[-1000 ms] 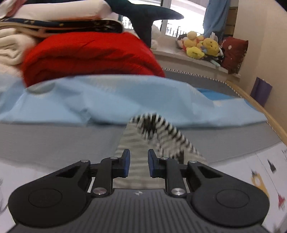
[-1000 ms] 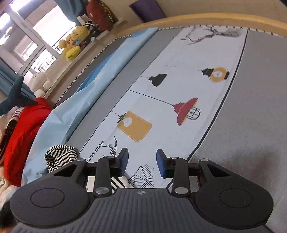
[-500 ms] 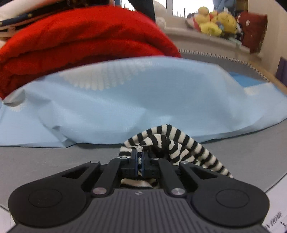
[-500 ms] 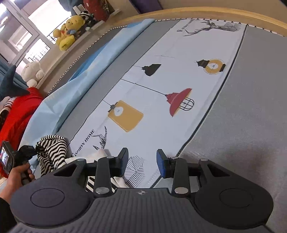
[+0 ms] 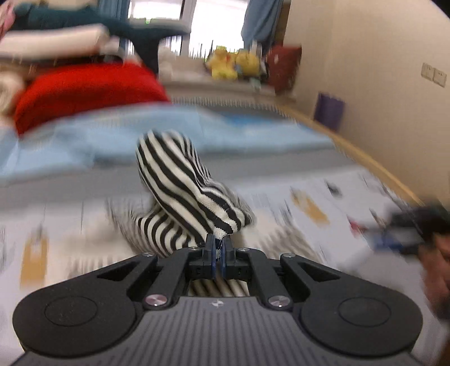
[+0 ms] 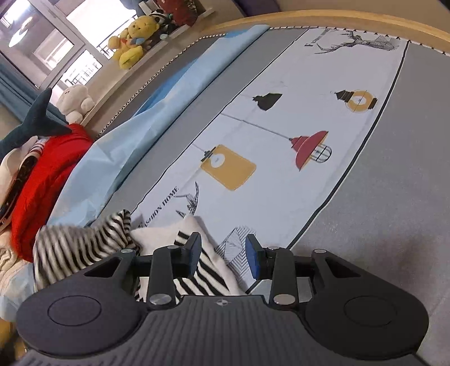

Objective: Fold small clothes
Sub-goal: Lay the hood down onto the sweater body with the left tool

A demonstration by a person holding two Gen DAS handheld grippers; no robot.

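A small black-and-white striped garment [image 5: 180, 194] lies on the printed white cloth [image 6: 281, 135] of the bed. My left gripper [image 5: 218, 247] is shut on a hem of the striped garment and holds that part lifted and draped back over the rest. In the right wrist view the striped garment [image 6: 84, 245] shows at the lower left, partly blurred, with a white part under the gripper. My right gripper [image 6: 223, 250] is open and empty just above the garment's near edge. The right gripper also shows blurred in the left wrist view [image 5: 405, 228].
A light blue sheet [image 6: 146, 126] lies along the far side of the grey bed. A folded red blanket [image 6: 42, 174] with stacked bedding sits behind it. Plush toys [image 6: 132, 36] line the window sill. A wooden bed rim [image 6: 337, 21] curves round the right.
My left gripper, shut on the striped hem, has pulled it up and back toward me, away from the blue sheet. The right gripper has barely moved and stays open.
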